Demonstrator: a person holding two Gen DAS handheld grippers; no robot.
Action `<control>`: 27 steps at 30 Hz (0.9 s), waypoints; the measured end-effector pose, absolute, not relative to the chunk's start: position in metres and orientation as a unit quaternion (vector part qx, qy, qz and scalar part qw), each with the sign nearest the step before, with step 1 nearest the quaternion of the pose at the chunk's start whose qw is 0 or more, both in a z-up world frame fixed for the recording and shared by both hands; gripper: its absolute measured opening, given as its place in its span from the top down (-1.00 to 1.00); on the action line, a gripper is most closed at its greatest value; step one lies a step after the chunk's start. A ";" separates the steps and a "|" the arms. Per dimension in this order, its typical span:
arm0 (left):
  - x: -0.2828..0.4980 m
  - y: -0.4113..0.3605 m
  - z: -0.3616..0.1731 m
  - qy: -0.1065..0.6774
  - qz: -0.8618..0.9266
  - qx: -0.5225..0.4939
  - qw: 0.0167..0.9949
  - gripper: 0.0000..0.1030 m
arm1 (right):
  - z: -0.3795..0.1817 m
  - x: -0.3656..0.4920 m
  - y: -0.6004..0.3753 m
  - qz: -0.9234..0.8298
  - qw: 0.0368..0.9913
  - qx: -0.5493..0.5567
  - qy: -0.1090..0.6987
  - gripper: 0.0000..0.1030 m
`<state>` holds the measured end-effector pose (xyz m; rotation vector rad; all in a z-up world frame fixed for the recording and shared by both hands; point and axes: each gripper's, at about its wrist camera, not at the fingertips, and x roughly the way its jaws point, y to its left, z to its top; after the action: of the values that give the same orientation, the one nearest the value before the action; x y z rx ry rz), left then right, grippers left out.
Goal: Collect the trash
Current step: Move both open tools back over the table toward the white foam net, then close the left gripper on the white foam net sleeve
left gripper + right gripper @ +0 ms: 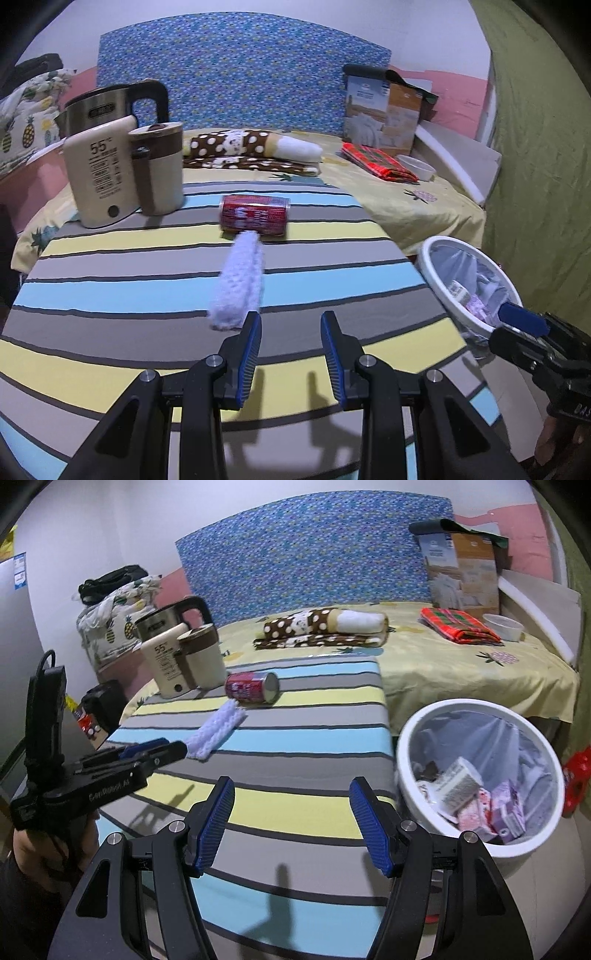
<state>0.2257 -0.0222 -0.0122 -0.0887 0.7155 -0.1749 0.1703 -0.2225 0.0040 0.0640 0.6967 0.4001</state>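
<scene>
Red can (254, 215) on its side on striped cloth, white knit strip (239, 280) touching; bin (480, 779) part-full.

My left gripper (290, 325) is black with two fingers (250, 354) that have bumpy blue pads. Shiny round screws sit on its joints. My right gripper (291, 794) looks the same. From the side, the left one has white letters and a black box with a cable on top.

The knitted strip (239, 280) is motion-blurred, and the bin (469, 284) is partly hidden behind the right tool (522, 317).
</scene>
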 end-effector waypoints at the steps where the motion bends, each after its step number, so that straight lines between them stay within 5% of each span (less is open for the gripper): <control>1: 0.229 -0.018 -0.013 0.351 -0.081 -0.044 0.932 0.36 | 0.003 0.172 -0.220 0.196 0.919 0.031 0.340 -0.28; 27: 0.317 0.001 -0.051 0.409 -0.044 -0.060 0.910 0.23 | 0.002 0.226 -0.195 0.220 0.899 0.002 0.378 -0.30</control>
<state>0.3166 0.0015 -0.0509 -0.1246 0.8434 -0.0914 0.2261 -0.1947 0.0019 0.0038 0.7834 0.4552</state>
